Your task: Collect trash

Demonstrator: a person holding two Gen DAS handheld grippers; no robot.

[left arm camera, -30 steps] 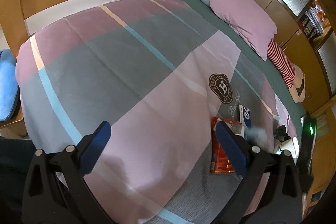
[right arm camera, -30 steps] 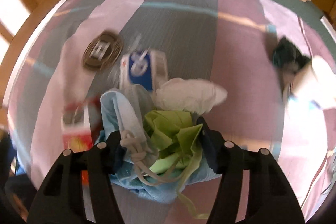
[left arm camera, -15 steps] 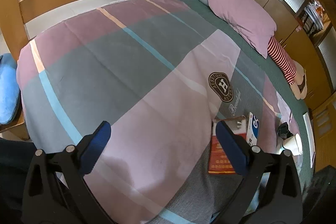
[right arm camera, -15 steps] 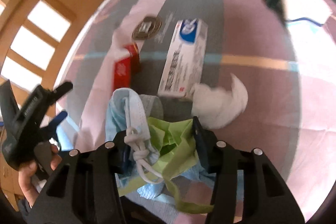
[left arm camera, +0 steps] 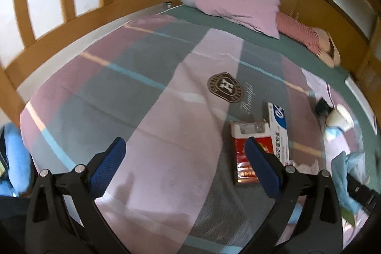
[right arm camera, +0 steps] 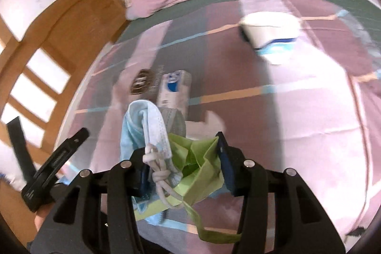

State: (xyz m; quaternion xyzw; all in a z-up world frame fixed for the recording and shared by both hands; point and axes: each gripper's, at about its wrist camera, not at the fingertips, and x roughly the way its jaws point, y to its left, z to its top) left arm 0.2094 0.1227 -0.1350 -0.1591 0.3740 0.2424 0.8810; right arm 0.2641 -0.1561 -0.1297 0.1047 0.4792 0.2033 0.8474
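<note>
My right gripper (right arm camera: pixel 182 154) is shut on a bundle of light blue face masks (right arm camera: pixel 142 125) and crumpled green paper (right arm camera: pixel 200 166), held up above the bedspread. My left gripper (left arm camera: pixel 184 146) is open over the striped bedspread (left arm camera: pixel 142 99) with nothing between its fingers. Just beyond its right finger lies a red cigarette pack (left arm camera: pixel 245 154). Beside the pack are a white and blue medicine box (left arm camera: pixel 277 127) and a crumpled tissue (left arm camera: pixel 302 164). The same box (right arm camera: pixel 175 89) shows beyond the held bundle in the right wrist view.
A white cup (left arm camera: pixel 339 117) and a black object (left arm camera: pixel 321 107) lie further right on the bed. A pink pillow (left arm camera: pixel 238 4) and a striped doll (left arm camera: pixel 300 32) sit at the head. A wooden bed frame (left arm camera: pixel 47 44) borders the left; a thin cable (right arm camera: pixel 357 111) runs down the right.
My right gripper closed tighter on the masks and green paper and carried them up, away from the tissue. My left gripper rolled and shifted, bringing the red pack and box further into view.
</note>
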